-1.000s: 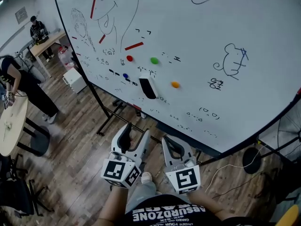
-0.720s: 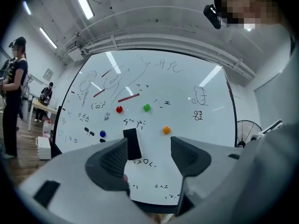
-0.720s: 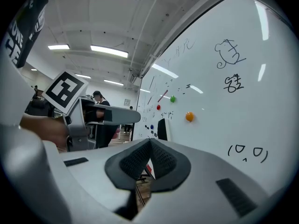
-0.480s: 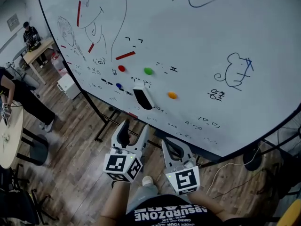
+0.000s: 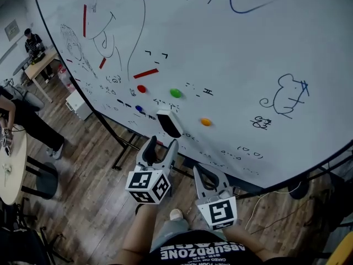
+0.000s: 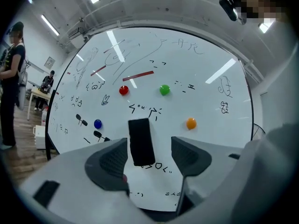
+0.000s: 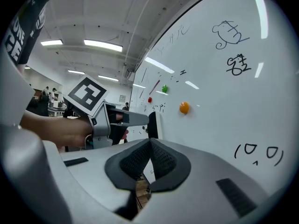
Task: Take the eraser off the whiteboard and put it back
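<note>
boxy black eraser on glossy whiteboard beyond just-opened, empty left tool; right tool clenched

We're looking at an open office or lab workroom here. A big whiteboard on a black stand is filling the view, carrying doodles and coloured magnets. Off to the side a person is working at a tabletop. Strip lights are glowing overhead, and a wood-plank floor is running underneath.
</note>
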`<action>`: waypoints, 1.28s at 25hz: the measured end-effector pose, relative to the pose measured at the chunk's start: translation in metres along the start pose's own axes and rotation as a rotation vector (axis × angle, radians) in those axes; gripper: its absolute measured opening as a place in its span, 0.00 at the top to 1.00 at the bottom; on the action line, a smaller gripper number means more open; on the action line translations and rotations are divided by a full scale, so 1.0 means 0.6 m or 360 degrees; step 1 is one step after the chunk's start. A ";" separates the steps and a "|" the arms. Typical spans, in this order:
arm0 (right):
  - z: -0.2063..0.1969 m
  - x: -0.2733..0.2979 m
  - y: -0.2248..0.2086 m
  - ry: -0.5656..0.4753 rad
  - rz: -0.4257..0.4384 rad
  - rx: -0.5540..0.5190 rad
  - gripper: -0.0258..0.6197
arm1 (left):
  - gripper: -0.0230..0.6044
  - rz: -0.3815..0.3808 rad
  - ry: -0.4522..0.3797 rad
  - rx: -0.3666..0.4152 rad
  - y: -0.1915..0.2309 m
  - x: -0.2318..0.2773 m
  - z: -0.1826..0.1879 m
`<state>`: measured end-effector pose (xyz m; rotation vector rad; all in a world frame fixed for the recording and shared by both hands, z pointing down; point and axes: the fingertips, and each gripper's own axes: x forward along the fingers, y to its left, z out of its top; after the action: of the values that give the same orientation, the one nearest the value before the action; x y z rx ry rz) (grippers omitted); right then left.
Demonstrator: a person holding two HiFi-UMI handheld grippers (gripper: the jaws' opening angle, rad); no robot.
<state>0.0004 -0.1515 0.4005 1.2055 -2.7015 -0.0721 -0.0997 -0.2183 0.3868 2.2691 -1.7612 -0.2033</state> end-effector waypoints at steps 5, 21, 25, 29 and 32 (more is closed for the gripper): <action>0.004 0.016 -0.004 -0.0006 -0.0019 0.0043 0.96 | 0.52 0.0007 0.0038 -0.0036 0.021 0.035 -0.011; -0.004 0.040 -0.007 0.0029 -0.0039 -0.0013 0.96 | 0.52 -0.0069 0.0144 -0.0149 0.035 0.105 -0.039; -0.004 0.043 -0.005 0.0033 -0.0043 -0.0031 0.96 | 0.52 -0.0080 0.0143 -0.0145 0.034 0.113 -0.038; -0.005 0.046 -0.004 0.0035 -0.0050 -0.0030 0.96 | 0.53 -0.0066 0.0115 -0.0171 0.039 0.117 -0.033; -0.006 0.047 -0.006 0.0040 -0.0062 -0.0026 0.96 | 0.55 -0.0077 0.0103 -0.0187 0.038 0.119 -0.030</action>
<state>-0.0147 -0.1747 0.4078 1.2462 -2.6513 -0.0838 -0.0981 -0.2904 0.4139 2.2111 -1.6201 -0.2332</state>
